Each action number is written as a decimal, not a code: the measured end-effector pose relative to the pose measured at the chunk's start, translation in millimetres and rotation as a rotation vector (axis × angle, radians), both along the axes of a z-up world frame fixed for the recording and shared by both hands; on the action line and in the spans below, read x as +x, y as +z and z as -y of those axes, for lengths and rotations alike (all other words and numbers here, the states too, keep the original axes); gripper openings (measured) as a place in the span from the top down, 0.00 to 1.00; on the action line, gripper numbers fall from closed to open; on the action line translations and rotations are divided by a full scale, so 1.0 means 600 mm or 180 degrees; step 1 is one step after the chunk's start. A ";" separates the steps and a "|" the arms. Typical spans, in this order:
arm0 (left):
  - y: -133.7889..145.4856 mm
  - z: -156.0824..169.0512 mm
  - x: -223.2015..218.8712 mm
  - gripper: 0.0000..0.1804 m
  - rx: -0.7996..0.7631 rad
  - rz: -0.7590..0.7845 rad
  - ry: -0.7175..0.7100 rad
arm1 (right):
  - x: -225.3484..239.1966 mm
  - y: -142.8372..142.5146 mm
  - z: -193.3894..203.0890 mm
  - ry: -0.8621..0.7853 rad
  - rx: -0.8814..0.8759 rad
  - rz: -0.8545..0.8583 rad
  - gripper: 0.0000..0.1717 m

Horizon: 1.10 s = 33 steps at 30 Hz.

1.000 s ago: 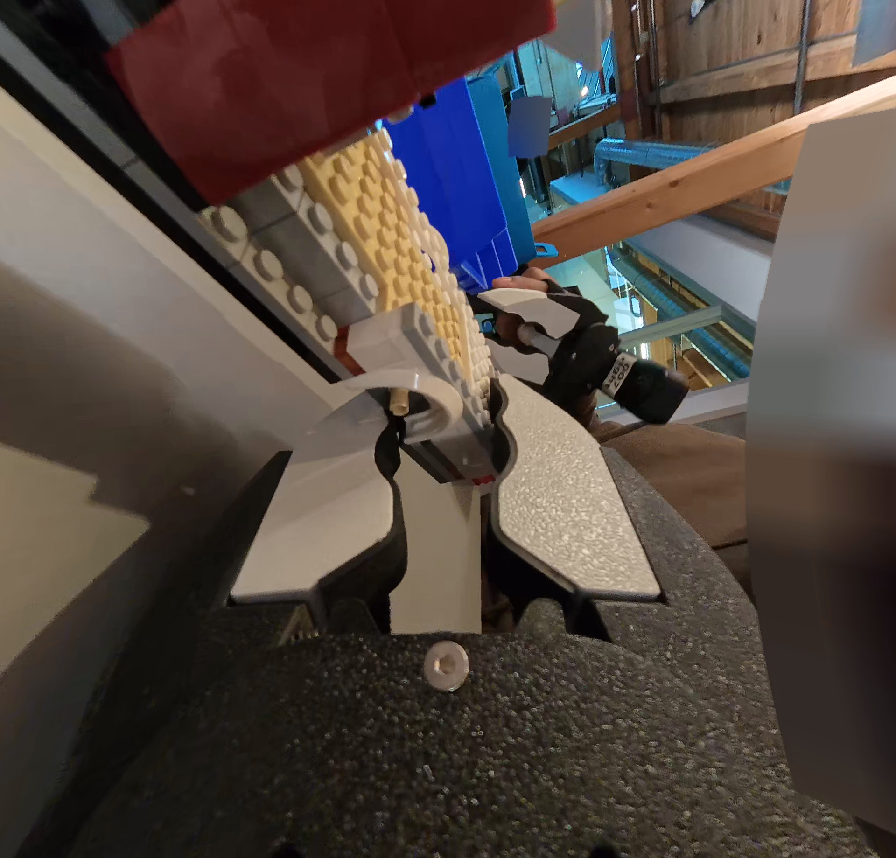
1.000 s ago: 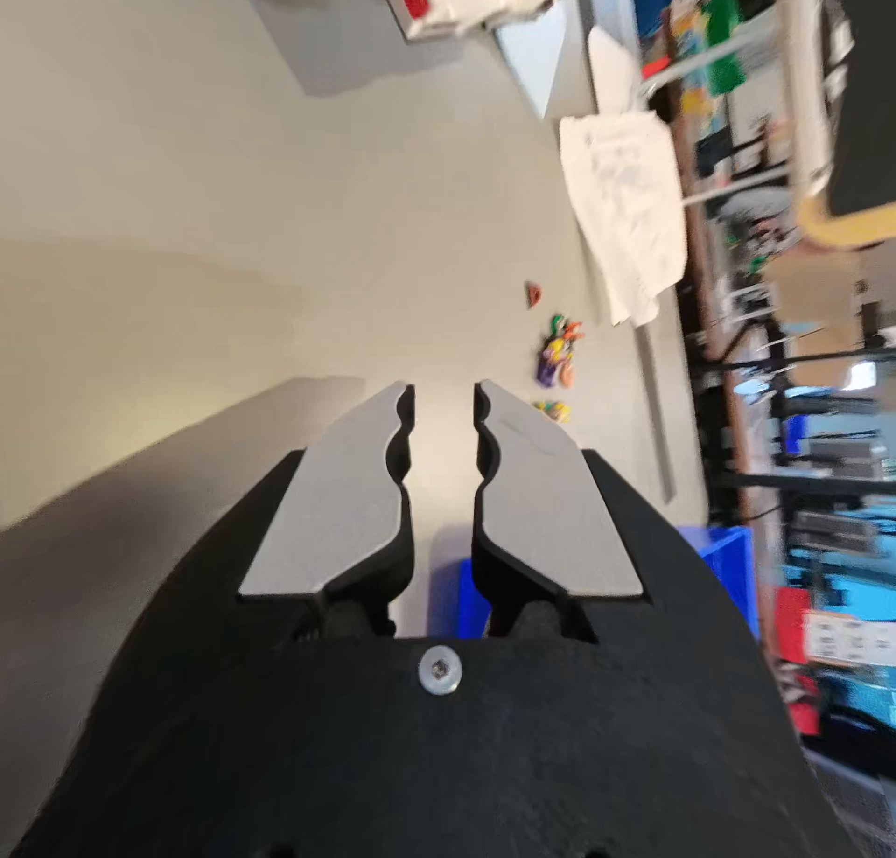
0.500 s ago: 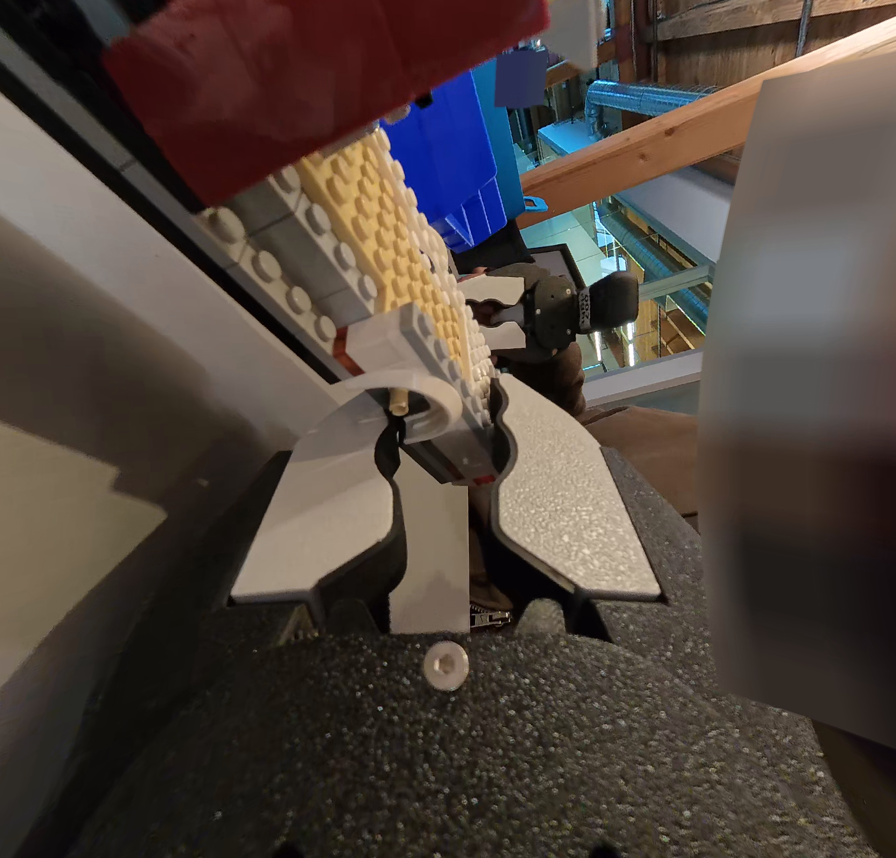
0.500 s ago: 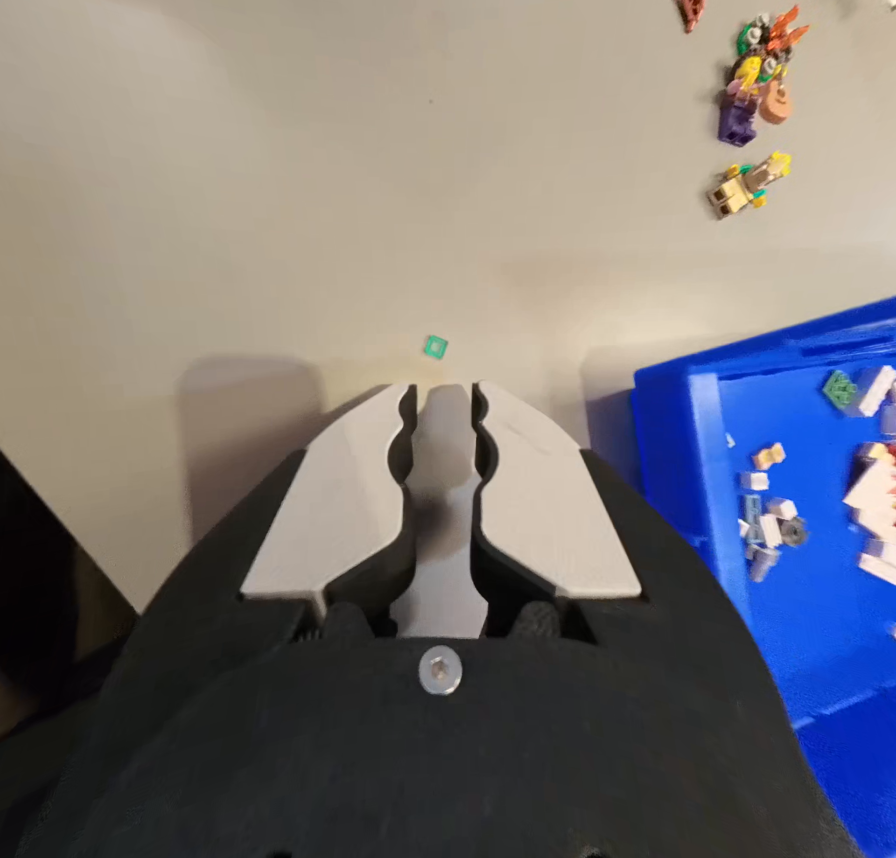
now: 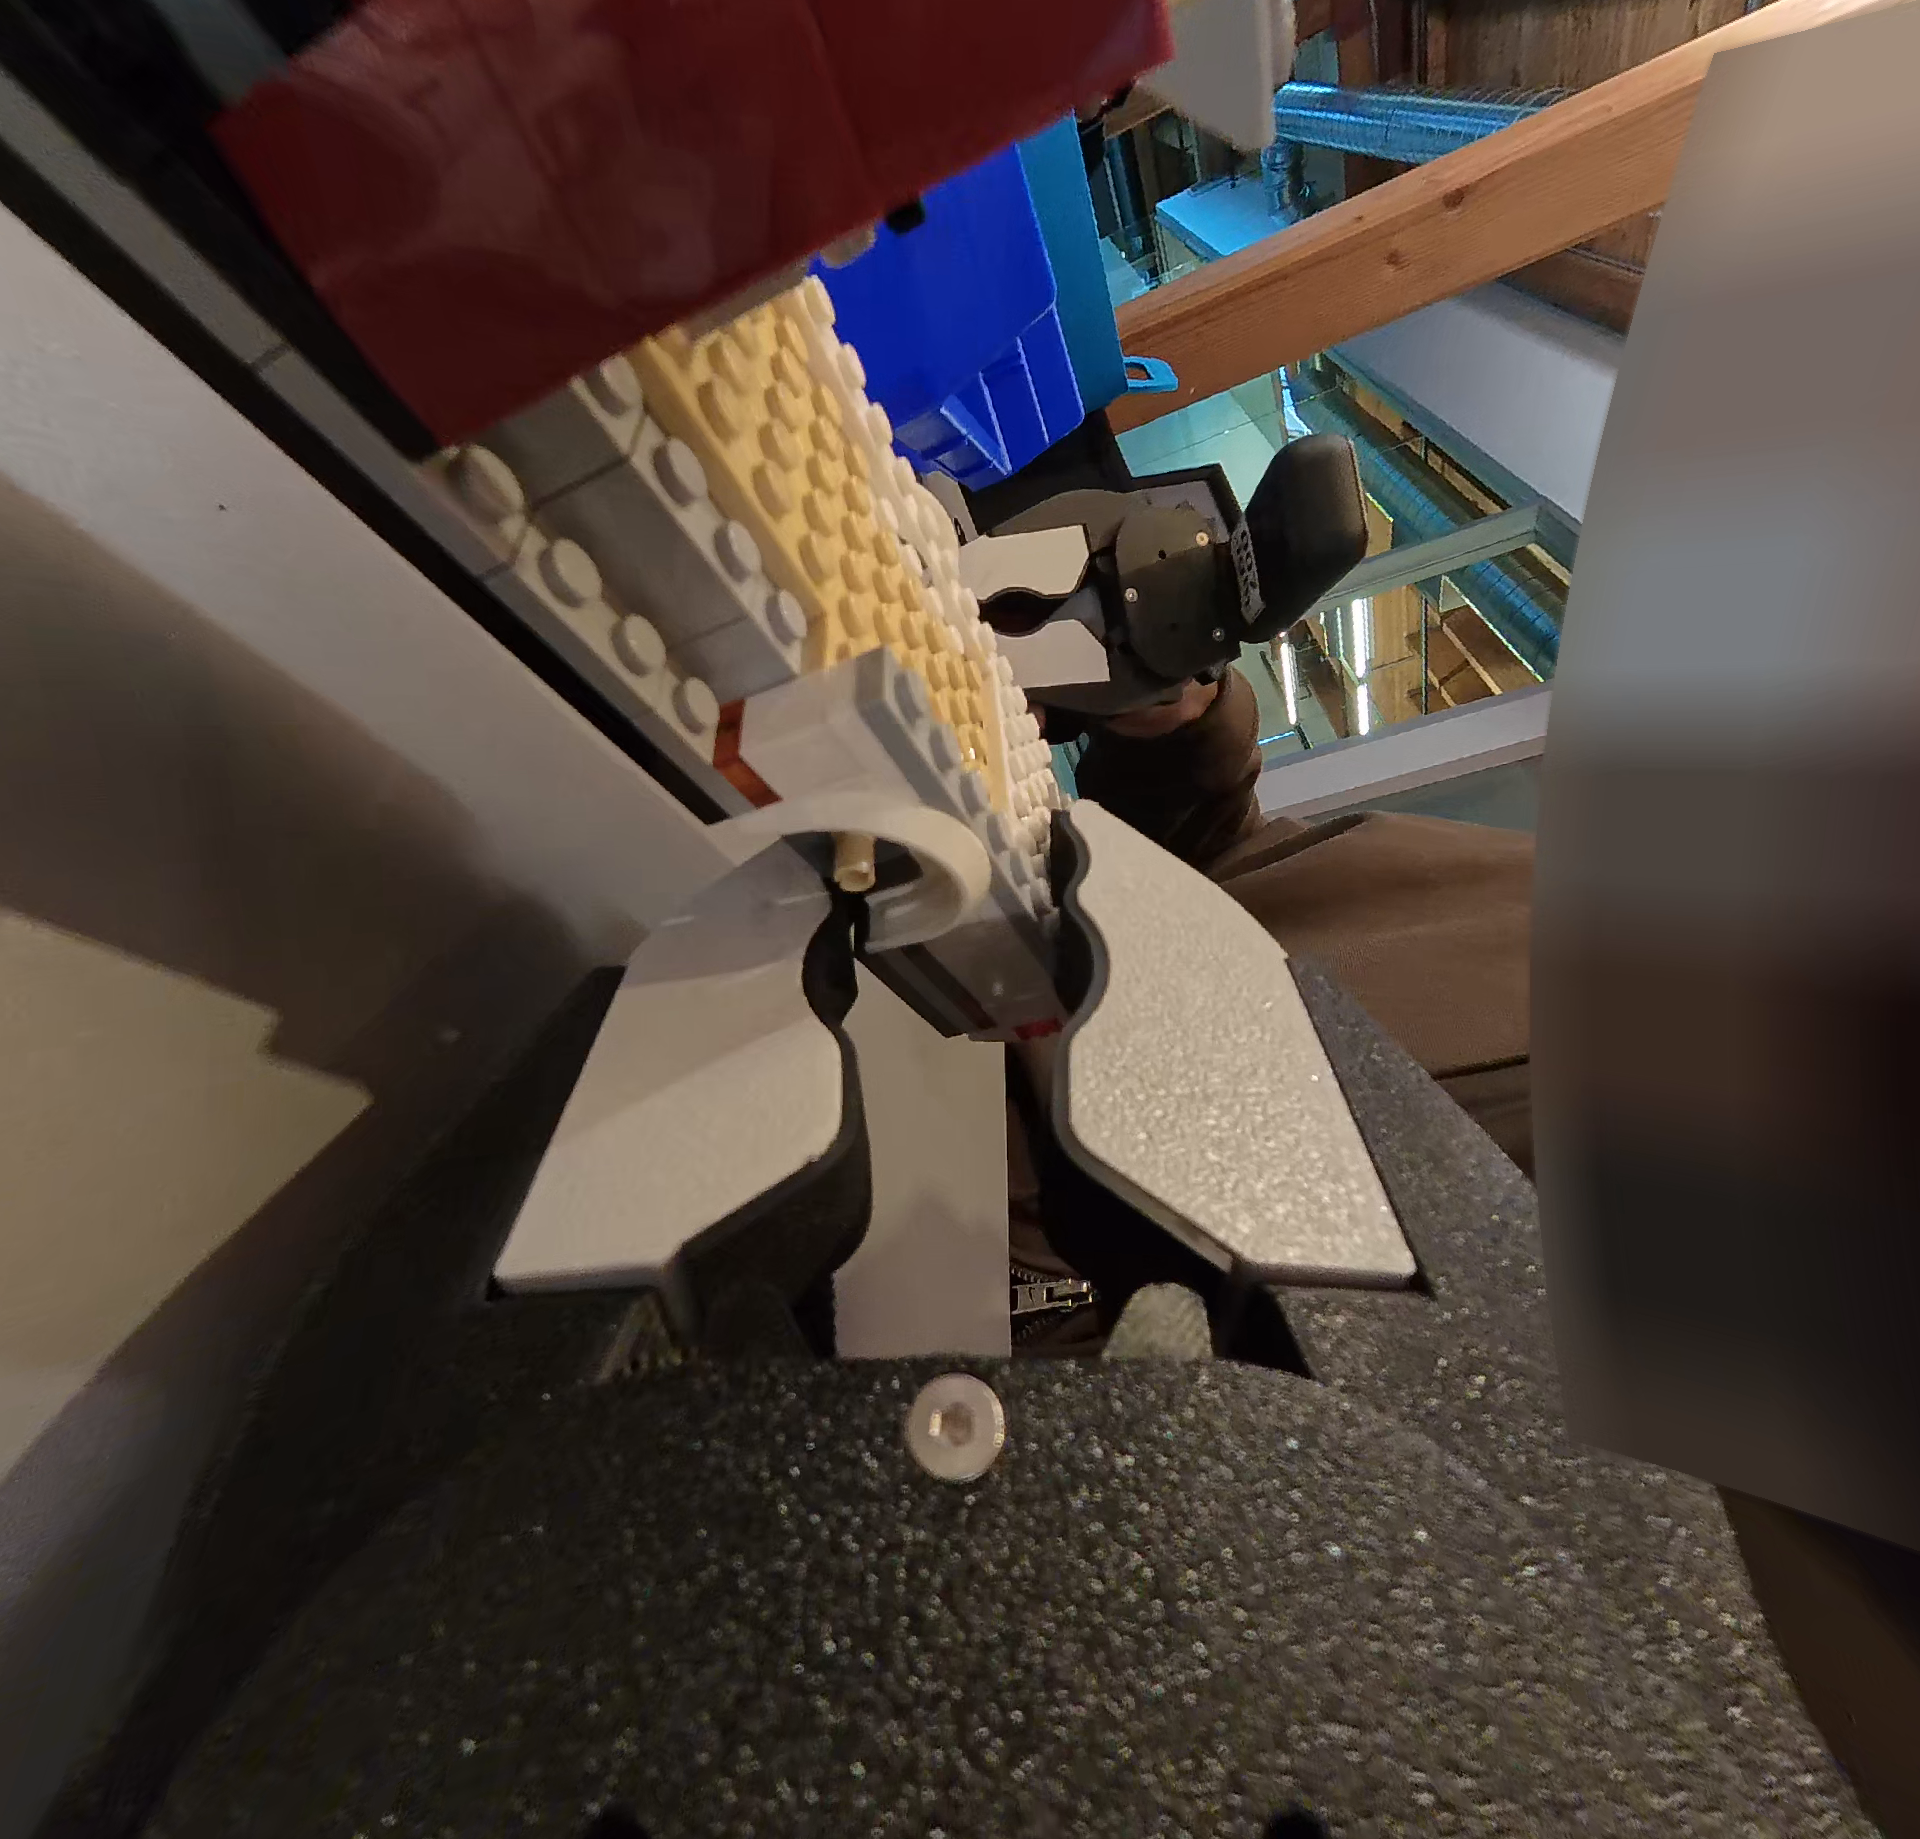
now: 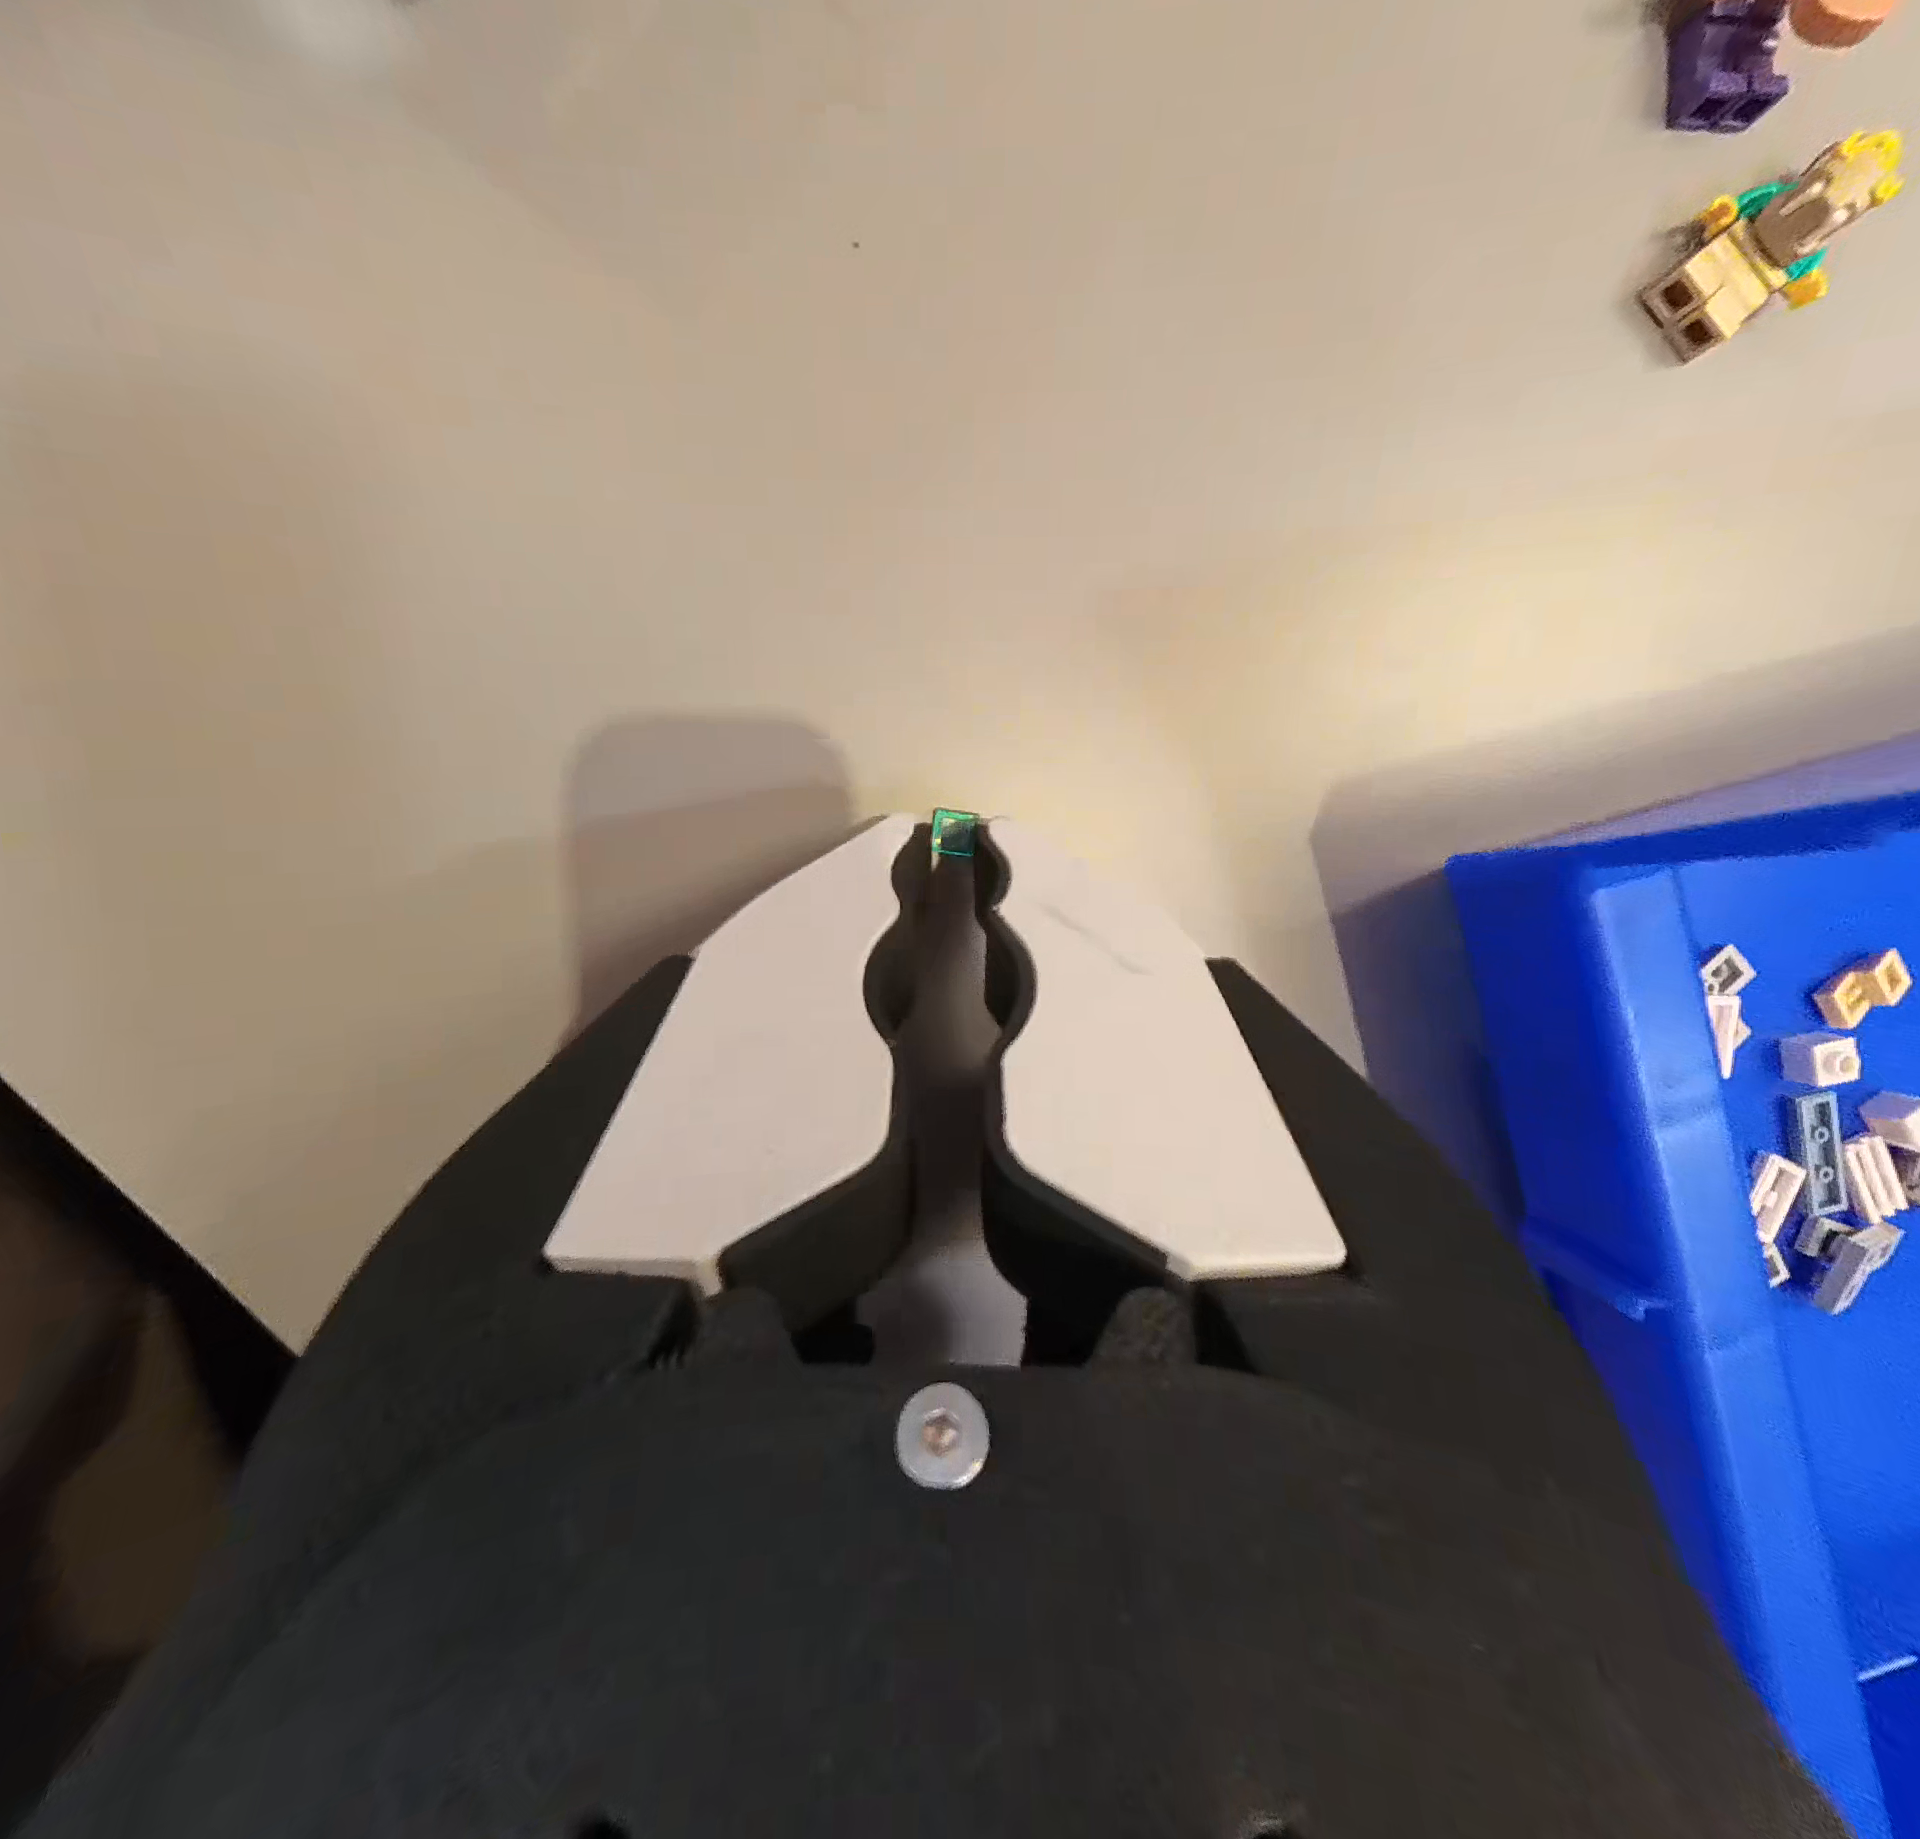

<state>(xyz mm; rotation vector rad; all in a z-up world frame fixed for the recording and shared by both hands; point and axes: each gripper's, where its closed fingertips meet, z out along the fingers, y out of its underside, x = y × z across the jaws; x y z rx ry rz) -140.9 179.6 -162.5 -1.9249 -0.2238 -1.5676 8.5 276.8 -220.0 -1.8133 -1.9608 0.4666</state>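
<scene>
My left gripper (image 5: 951,880) is shut on a studded brick build (image 5: 831,542) of grey, tan and white plates, with a white arch piece (image 5: 935,859) at my fingertips. I hold it tilted up off the table. My right gripper (image 6: 952,842) is down at the beige table (image 6: 727,335), its tips shut on a tiny green square piece (image 6: 956,833). The right gripper also shows in the left wrist view (image 5: 1023,610), beyond the build.
A blue bin (image 6: 1704,1166) with several small grey and tan pieces stands right of my right gripper. Two toy figures (image 6: 1745,262) (image 6: 1725,33) lie at the far right. In the left wrist view a red block (image 5: 675,106) and a blue bin (image 5: 977,335) show above the build. Spacing between my two grippers at the tips: around 20 cm.
My right gripper swung down to the table, moved onto the green piece and closed its fingers on it. My left gripper kept its hold on the brick build, almost still.
</scene>
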 end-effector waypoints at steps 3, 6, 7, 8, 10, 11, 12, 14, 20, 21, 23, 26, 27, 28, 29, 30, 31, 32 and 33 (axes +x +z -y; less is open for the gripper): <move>0.001 0.000 -0.001 0.80 0.0001 0.0017 0.0009 | -0.006 0.001 0.000 0.0125 0.0164 0.0059 0.96; 0.001 0.000 -0.004 0.80 0.0003 0.0001 0.0028 | -0.036 0.012 0.006 0.0336 0.0414 -0.0123 0.96; 0.000 0.000 -0.007 0.80 0.0005 -0.0018 0.0048 | -0.053 0.022 0.014 0.0463 0.0482 -0.0263 0.96; 0.000 -0.001 -0.010 0.80 0.0009 -0.0038 0.0073 | -0.072 0.033 0.021 0.0572 0.0545 -0.0413 0.96; -0.001 -0.004 -0.018 0.80 0.0018 -0.0078 0.0135 | -0.110 0.049 0.037 0.0749 0.0581 -0.0652 0.96; -0.002 -0.005 -0.023 0.80 0.0019 -0.0102 0.0168 | -0.127 0.057 0.045 0.0831 0.0589 -0.0761 0.95; -0.003 -0.006 -0.028 0.80 0.0019 -0.0132 0.0202 | -0.142 0.063 0.053 0.0918 0.0604 -0.0860 0.95; -0.004 -0.008 -0.040 0.80 0.0020 -0.0189 0.0279 | -0.165 0.072 0.067 0.1065 0.0624 -0.0989 0.95; 0.003 -0.009 -0.064 0.80 0.0053 -0.0185 0.0418 | -0.184 0.066 0.070 0.1136 0.0570 -0.0970 0.90; 0.004 -0.009 -0.066 0.80 0.0055 -0.0181 0.0433 | -0.183 0.061 0.067 0.1109 0.0527 -0.0934 0.90; 0.004 -0.010 -0.070 0.80 0.0053 -0.0162 0.0452 | -0.180 0.049 0.068 0.1049 0.0385 -0.0851 0.89; 0.002 -0.009 -0.069 0.80 0.0025 -0.0139 0.0440 | -0.184 0.033 0.081 0.1041 0.0226 -0.0763 0.89; 0.001 -0.009 -0.068 0.80 0.0016 -0.0134 0.0426 | -0.186 0.027 0.084 0.1060 0.0213 -0.0722 0.89; 0.001 -0.008 -0.066 0.80 0.0009 -0.0129 0.0411 | -0.189 0.021 0.086 0.1084 0.0202 -0.0687 0.89; 0.000 -0.008 -0.064 0.80 0.0006 -0.0127 0.0398 | -0.191 0.016 0.088 0.1107 0.0176 -0.0661 0.89; 0.000 -0.008 -0.063 0.80 0.0004 -0.0127 0.0387 | -0.194 0.013 0.090 0.1130 0.0143 -0.0647 0.89; 0.000 -0.007 -0.062 0.80 0.0002 -0.0127 0.0378 | -0.197 0.012 0.091 0.1145 0.0113 -0.0643 0.89; 0.000 -0.007 -0.061 0.80 -0.0001 -0.0126 0.0375 | -0.200 0.009 0.091 0.1152 0.0091 -0.0629 0.89; 0.000 -0.007 -0.061 0.80 -0.0003 -0.0122 0.0376 | -0.201 0.007 0.091 0.1163 0.0066 -0.0595 0.89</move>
